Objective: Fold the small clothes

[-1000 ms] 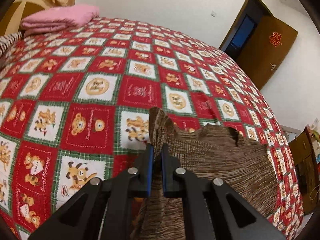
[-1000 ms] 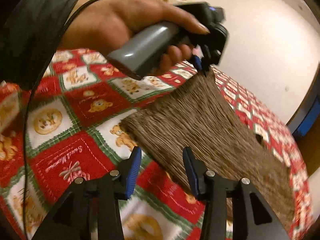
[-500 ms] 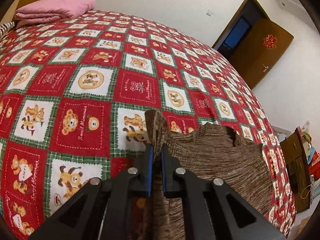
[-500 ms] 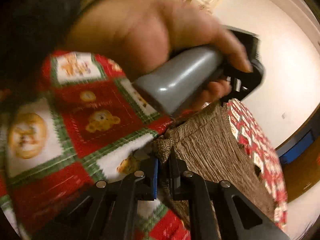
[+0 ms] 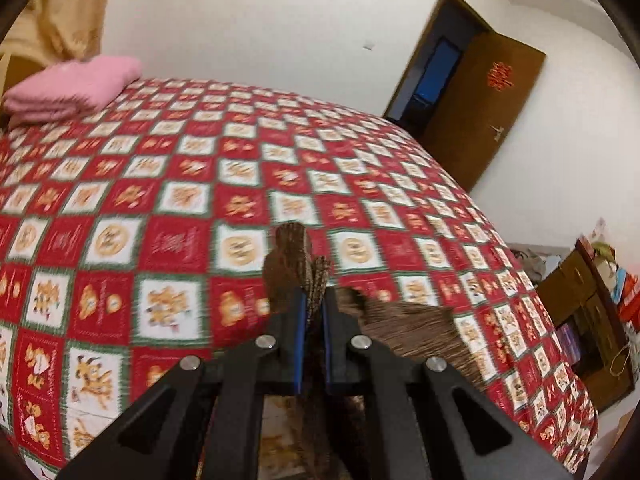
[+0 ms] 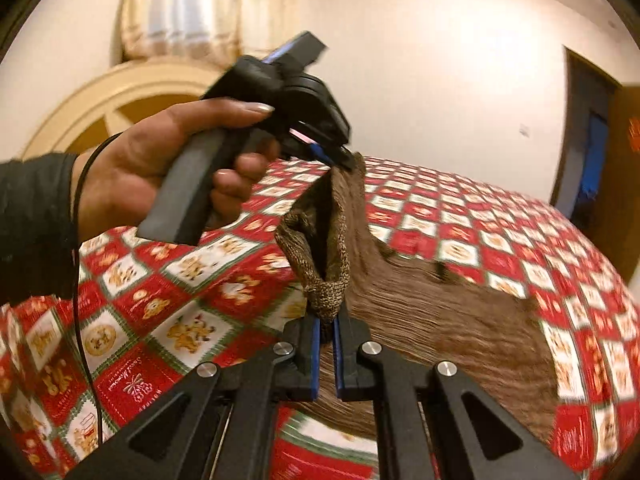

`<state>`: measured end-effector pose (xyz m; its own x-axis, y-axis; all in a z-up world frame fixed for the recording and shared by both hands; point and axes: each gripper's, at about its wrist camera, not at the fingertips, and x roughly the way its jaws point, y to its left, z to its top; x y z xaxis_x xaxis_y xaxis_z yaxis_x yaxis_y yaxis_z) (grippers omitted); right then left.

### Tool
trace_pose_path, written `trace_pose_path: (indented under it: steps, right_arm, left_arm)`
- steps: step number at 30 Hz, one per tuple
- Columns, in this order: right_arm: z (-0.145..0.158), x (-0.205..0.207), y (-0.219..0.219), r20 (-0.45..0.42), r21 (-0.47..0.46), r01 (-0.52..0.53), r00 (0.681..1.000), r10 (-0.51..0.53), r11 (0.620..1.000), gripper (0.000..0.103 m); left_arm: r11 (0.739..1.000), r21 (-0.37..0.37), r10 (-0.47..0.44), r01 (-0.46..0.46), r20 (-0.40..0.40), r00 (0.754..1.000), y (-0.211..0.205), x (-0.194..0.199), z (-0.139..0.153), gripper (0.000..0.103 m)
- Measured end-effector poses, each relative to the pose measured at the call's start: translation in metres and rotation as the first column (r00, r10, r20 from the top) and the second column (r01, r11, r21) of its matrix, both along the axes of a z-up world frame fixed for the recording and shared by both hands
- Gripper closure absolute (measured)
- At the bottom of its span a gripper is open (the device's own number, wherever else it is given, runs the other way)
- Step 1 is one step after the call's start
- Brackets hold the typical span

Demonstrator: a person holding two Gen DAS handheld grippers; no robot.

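A: In the left wrist view, where is the brown knit top (image 5: 404, 320)?

B: The left gripper (image 5: 313, 312) pinches a bunched bit of it. The rest hangs down to the bedspread (image 5: 160, 200), toward its right edge.

A: And the right wrist view?

B: The right gripper (image 6: 326, 332) squeezes a knit edge. The left gripper (image 6: 340, 158) holds another corner up high. The top (image 6: 440, 312) looks ribbed. One red square reads "Sweet Memories".

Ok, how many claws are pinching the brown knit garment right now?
2. The left claw grips the raised upper corner of the brown knit garment; the right claw grips the nearer edge, shut on fabric.
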<state>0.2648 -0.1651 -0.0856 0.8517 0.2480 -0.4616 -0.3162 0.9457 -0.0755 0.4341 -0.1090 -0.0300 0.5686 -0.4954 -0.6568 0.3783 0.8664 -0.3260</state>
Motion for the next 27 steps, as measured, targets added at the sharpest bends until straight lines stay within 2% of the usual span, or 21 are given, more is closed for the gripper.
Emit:
trace_pose_path:
  steps: [4, 9, 17, 27]
  right_arm:
    - [0.004, -0.015, -0.034, -0.01, 0.08, 0.051, 0.999, -0.051, 0.995, 0.099]
    - [-0.002, -0.026, -0.086, -0.041, 0.197, 0.134, 0.991, -0.128, 0.971, 0.099]
    - [-0.025, -0.032, -0.144, -0.147, 0.269, 0.223, 0.971, -0.189, 0.937, 0.099]
    - [-0.061, -0.025, -0.199, -0.267, 0.368, 0.333, 0.932, -0.244, 0.868, 0.099]
  left_arm:
    - [0.998, 0.02, -0.056, 0.055, 0.027, 0.998, -0.041, -0.006, 0.011, 0.095]
    - [0.992, 0.044, -0.119, 0.118, 0.041, 0.992, -0.091, -0.015, 0.008, 0.095]
    - [0.977, 0.103, -0.188, 0.187, -0.001, 0.982, -0.17, -0.017, -0.026, 0.095]
    - [0.958, 0.171, -0.229, 0.232, -0.034, 0.973, -0.235, -0.015, -0.063, 0.096]
